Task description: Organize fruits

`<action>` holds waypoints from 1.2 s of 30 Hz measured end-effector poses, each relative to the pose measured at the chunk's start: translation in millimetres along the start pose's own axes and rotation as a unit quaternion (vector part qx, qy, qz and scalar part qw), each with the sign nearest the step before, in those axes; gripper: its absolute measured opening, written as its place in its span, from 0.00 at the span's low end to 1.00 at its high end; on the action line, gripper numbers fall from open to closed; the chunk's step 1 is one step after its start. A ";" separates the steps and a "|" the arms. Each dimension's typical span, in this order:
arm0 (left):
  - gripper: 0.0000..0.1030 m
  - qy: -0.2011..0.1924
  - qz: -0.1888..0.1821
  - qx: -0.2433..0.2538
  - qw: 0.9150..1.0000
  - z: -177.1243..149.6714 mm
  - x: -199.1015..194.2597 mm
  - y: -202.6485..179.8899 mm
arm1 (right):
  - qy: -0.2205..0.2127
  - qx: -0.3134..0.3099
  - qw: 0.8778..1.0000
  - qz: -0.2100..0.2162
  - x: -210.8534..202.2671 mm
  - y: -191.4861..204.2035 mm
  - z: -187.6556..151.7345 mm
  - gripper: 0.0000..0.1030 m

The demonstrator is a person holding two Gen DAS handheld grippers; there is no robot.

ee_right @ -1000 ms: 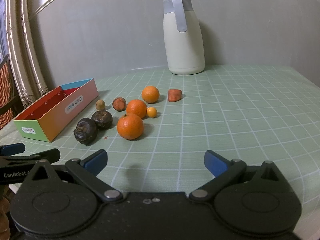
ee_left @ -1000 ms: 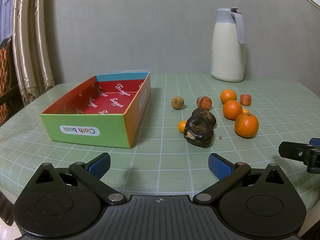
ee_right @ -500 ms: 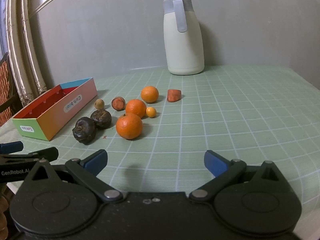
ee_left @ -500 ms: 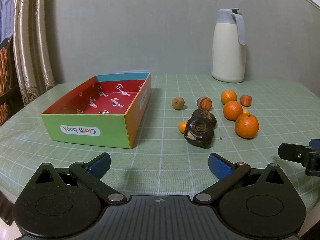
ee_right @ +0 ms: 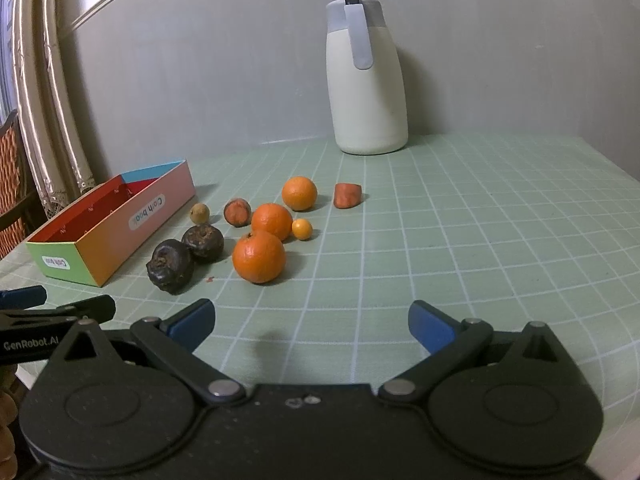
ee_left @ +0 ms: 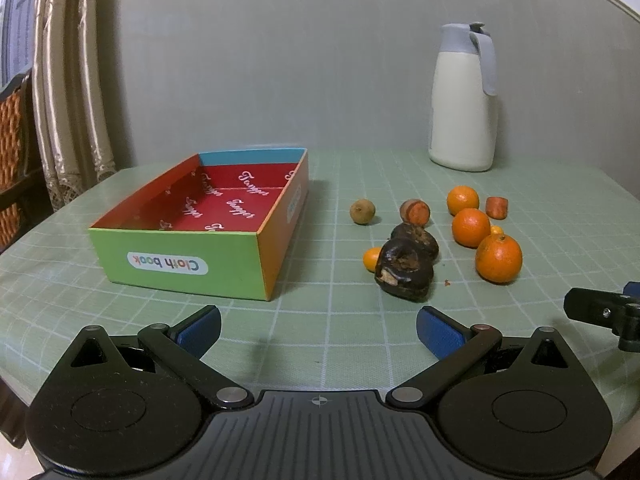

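A colourful open box (ee_left: 208,216) marked "Cloth book" sits empty at left; it also shows in the right wrist view (ee_right: 108,224). To its right lies a cluster of fruit: three oranges, the nearest (ee_left: 498,259) (ee_right: 259,256), two dark wrinkled fruits (ee_left: 405,269) (ee_right: 170,266), a brown longan (ee_left: 362,211), small kumquats (ee_right: 301,229) and reddish pieces (ee_right: 348,195). My left gripper (ee_left: 318,330) is open and empty, short of the fruit. My right gripper (ee_right: 311,326) is open and empty, just short of the nearest orange.
A white thermos jug (ee_left: 462,100) (ee_right: 366,80) stands at the back by the grey wall. The table has a green grid cloth (ee_right: 480,240). Curtains (ee_left: 68,92) and a wicker chair (ee_left: 14,152) stand at left.
Both grippers have drawn back slightly, and the fruit looks a little farther in both views. Nothing was grasped or moved.
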State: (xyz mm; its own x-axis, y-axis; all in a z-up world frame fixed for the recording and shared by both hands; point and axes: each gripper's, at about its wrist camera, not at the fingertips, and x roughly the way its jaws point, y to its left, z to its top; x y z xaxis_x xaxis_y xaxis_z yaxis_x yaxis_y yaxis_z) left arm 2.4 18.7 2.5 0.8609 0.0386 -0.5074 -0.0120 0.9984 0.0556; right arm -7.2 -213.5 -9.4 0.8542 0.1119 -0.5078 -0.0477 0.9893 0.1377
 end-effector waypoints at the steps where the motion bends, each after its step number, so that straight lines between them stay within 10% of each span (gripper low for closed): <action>1: 1.00 0.000 0.000 -0.002 1.000 0.5 0.4 1.0 | 0.002 0.000 1.000 -0.001 0.0 0.1 0.0 1.00; 36: 1.00 -0.031 -0.021 0.094 0.995 5.4 0.0 -36.5 | -0.053 0.068 0.996 -0.023 -17.9 -33.9 5.8 1.00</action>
State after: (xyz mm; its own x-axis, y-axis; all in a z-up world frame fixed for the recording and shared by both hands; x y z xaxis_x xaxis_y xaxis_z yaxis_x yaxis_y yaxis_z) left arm 5.6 -18.0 5.1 0.8887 -0.0125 -0.4582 0.1158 0.9733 0.1980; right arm -17.9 -249.6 0.0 0.9036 0.0494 -0.4254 0.0568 0.9707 0.2335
